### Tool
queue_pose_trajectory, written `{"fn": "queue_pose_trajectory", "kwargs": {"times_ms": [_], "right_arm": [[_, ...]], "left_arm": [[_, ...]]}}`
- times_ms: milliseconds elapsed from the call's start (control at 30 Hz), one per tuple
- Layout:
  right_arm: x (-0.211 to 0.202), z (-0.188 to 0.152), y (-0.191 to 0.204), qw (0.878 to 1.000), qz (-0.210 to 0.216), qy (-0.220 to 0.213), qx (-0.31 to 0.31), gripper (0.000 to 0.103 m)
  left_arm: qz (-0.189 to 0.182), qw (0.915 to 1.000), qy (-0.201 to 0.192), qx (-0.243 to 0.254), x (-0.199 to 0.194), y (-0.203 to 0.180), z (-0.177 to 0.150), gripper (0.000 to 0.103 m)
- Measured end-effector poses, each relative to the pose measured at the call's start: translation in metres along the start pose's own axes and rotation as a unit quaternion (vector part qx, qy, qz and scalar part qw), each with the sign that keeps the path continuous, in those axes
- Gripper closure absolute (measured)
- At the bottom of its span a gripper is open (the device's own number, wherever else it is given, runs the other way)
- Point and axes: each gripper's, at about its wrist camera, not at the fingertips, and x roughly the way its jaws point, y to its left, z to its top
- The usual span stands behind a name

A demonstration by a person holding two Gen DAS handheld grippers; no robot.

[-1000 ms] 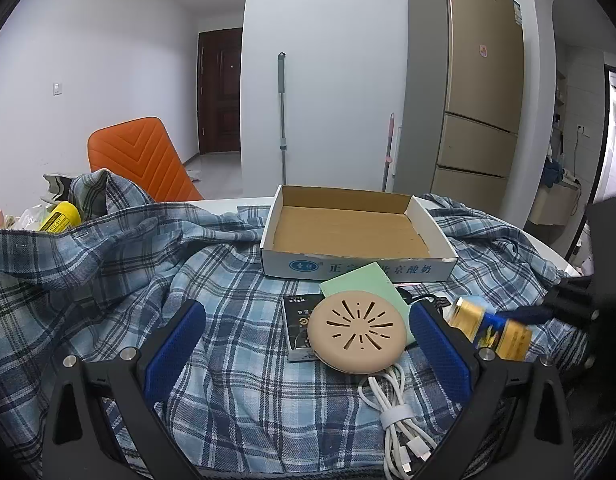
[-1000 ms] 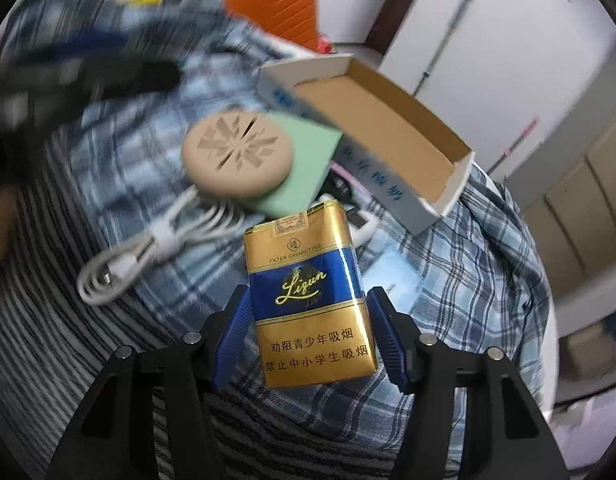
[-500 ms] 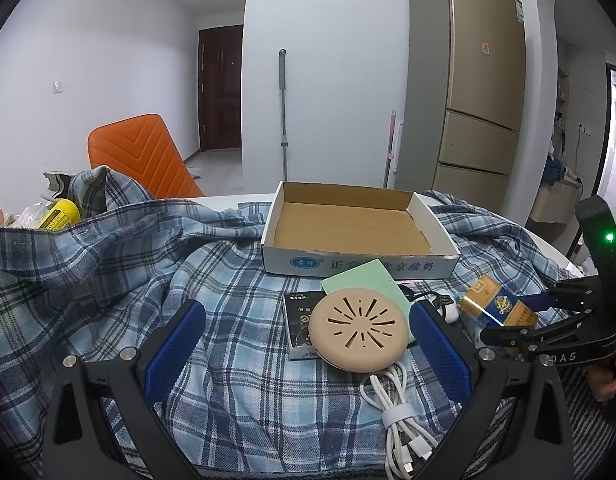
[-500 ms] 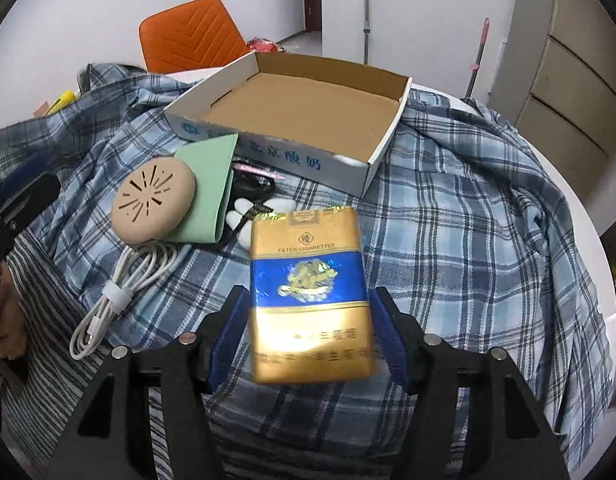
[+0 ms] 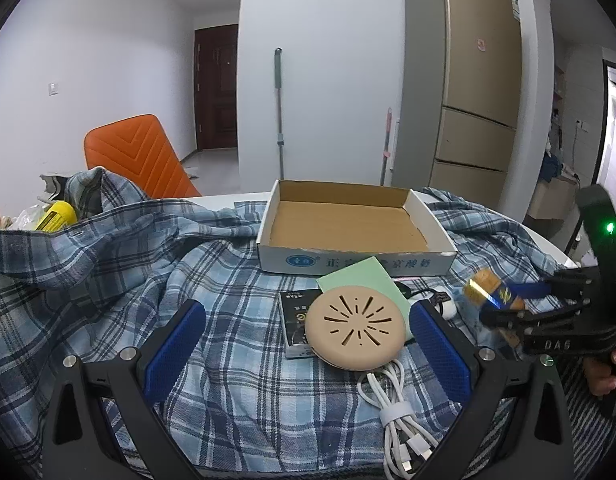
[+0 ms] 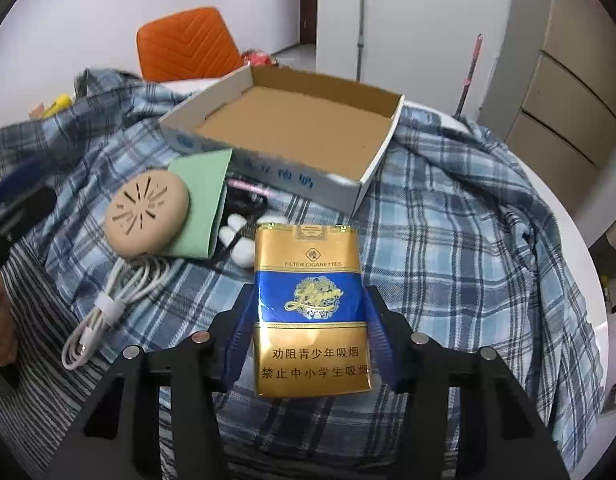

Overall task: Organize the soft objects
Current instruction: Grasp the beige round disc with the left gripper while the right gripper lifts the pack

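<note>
Above the plaid-draped surface (image 6: 468, 216), we hold the soft cigarette pack (image 6: 311, 316) clamped in our right gripper (image 6: 308, 332), jaws just tightened, carrying it toward the empty cardboard tray (image 6: 292, 128) ahead, while our left gripper (image 5: 304, 348) waits unclenched

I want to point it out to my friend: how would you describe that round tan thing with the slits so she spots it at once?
Start at the shallow open cardboard box on the blue plaid shirt. Just in front of it a flat pale-green card lies, and the round tan disc rests overlapping that card. It is the only round thing there, with slits fanning out across its top, above a coiled white cable.
</note>
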Motion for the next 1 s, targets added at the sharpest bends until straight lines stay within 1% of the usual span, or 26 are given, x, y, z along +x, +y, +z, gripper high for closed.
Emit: {"fn": "queue_pose_trajectory", "kwargs": {"times_ms": [100, 233, 333, 400, 500, 600, 667, 800, 867, 900, 933, 1000], "right_arm": [[-0.008, 0.001, -0.002, 1.0, 0.0, -0.026, 0.01, 0.052], [-0.023, 0.005, -0.004, 0.997, 0.013, -0.068, 0.018, 0.052], [-0.025, 0.005, -0.004, 0.996, 0.017, -0.083, 0.015, 0.052], [-0.021, 0.004, -0.004, 0.996, 0.02, -0.081, 0.019, 0.052], [-0.012, 0.001, -0.007, 0.997, 0.024, -0.069, 0.029, 0.051], [-0.005, 0.0, -0.012, 0.997, 0.025, -0.056, 0.039, 0.051], [-0.002, -0.001, -0.012, 0.998, 0.027, -0.051, 0.04, 0.051], [0.0, -0.002, -0.012, 0.998, 0.023, -0.047, 0.04, 0.051], [-0.001, -0.003, -0.012, 0.998, 0.025, -0.048, 0.041, 0.051], [-0.001, -0.002, -0.012, 0.998, 0.025, -0.048, 0.041, 0.051], [-0.001, -0.003, -0.012, 0.998, 0.026, -0.048, 0.041, 0.051], [-0.001, -0.003, -0.013, 0.998, 0.027, -0.048, 0.042, 0.051]], "left_arm": [[-0.004, 0.9999, 0.008, 0.013, 0.002, -0.005, -0.001, 0.0], [-0.015, 0.9992, 0.027, 0.025, 0.01, -0.01, -0.001, 0.0], [-0.022, 0.9985, 0.031, 0.04, 0.014, -0.013, 0.0, 0.0], [-0.022, 0.9977, 0.033, 0.055, 0.018, -0.017, 0.003, 0.0], [-0.048, 0.9952, 0.051, 0.069, 0.031, -0.02, 0.009, 0.0], [-0.054, 0.9916, 0.063, 0.099, 0.042, -0.031, 0.012, 0.0], [-0.063, 0.9893, 0.071, 0.11, 0.047, -0.035, 0.014, 0.0], [-0.06, 0.9852, 0.085, 0.136, 0.063, -0.044, 0.021, 0.0], [-0.063, 0.9838, 0.102, 0.134, 0.073, -0.043, 0.022, 0.0], [-0.067, 0.9824, 0.118, 0.129, 0.08, -0.041, 0.022, 0.003], [-0.07, 0.9808, 0.135, 0.122, 0.086, -0.04, 0.02, 0.008], [-0.071, 0.9796, 0.152, 0.111, 0.093, -0.035, 0.015, 0.009]]}}
